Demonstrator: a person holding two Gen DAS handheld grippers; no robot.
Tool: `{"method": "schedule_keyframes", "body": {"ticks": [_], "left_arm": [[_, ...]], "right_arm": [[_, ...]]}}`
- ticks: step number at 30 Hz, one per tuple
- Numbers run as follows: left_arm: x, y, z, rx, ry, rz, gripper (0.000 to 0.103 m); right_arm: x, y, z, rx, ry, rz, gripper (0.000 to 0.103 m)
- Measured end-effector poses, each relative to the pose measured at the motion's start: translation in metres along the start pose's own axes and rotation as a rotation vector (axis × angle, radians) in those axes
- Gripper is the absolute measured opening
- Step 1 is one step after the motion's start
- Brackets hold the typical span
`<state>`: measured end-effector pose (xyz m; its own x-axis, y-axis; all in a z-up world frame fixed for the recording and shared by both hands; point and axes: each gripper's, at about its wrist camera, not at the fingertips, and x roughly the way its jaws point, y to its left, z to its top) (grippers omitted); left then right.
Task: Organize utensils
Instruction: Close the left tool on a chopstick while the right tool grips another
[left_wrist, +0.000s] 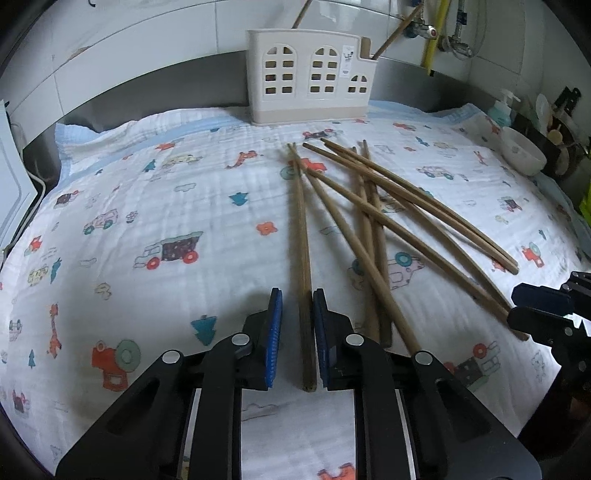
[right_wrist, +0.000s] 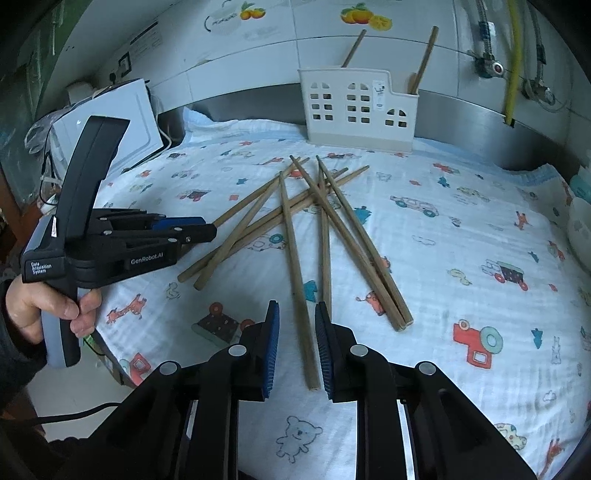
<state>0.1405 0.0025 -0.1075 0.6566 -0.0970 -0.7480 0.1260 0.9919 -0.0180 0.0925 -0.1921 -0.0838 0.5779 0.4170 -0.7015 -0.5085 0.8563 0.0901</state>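
Judging by the caddy (left_wrist: 310, 77), only two sticks are stowed, eight-ish chopsticks (right_wrist: 325, 236) left, each narrowed gripper (left_wrist: 297, 339) (right_wrist: 297, 347) straddling one, not pinched.

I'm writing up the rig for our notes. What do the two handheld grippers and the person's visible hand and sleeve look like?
Both the left gripper and right gripper have black linkage arms with round silver pivot pins and blue ribbed pads. Seen from the right wrist camera, the left one carries white "GenRobot.AI" lettering, a "Data Acquisition System" label and a grey grip. The hand emerges from a dark sleeve.
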Motion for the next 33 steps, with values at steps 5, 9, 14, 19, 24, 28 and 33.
{"method": "schedule_keyframes", "body": {"ticks": [5,9,14,19,24,28,33], "left_arm": [[-0.001,0.009,-0.001,-0.023,0.002,0.001,0.015],[-0.003,0.010,-0.002,-0.039,0.003,-0.021,0.015],[-0.007,0.010,-0.008,-0.058,-0.007,-0.056,0.015],[-0.008,0.011,-0.011,-0.064,-0.024,-0.086,0.015],[-0.005,0.011,-0.010,-0.068,-0.031,-0.094,0.015],[-0.004,0.009,-0.008,-0.052,-0.040,-0.072,0.008],[-0.007,0.015,-0.006,-0.077,-0.051,-0.084,0.006]], "right_arm": [[0.009,0.000,0.000,-0.002,0.014,0.002,0.017],[0.016,0.001,-0.001,-0.020,0.029,-0.009,0.017],[0.020,0.000,-0.001,-0.027,0.036,-0.015,0.014],[0.019,0.003,-0.003,-0.042,0.035,-0.030,0.007],[0.018,0.006,-0.005,-0.043,0.023,-0.032,0.007],[0.010,0.010,-0.003,-0.046,0.001,-0.032,0.006],[-0.013,0.013,0.010,-0.045,-0.064,-0.028,0.006]]}}
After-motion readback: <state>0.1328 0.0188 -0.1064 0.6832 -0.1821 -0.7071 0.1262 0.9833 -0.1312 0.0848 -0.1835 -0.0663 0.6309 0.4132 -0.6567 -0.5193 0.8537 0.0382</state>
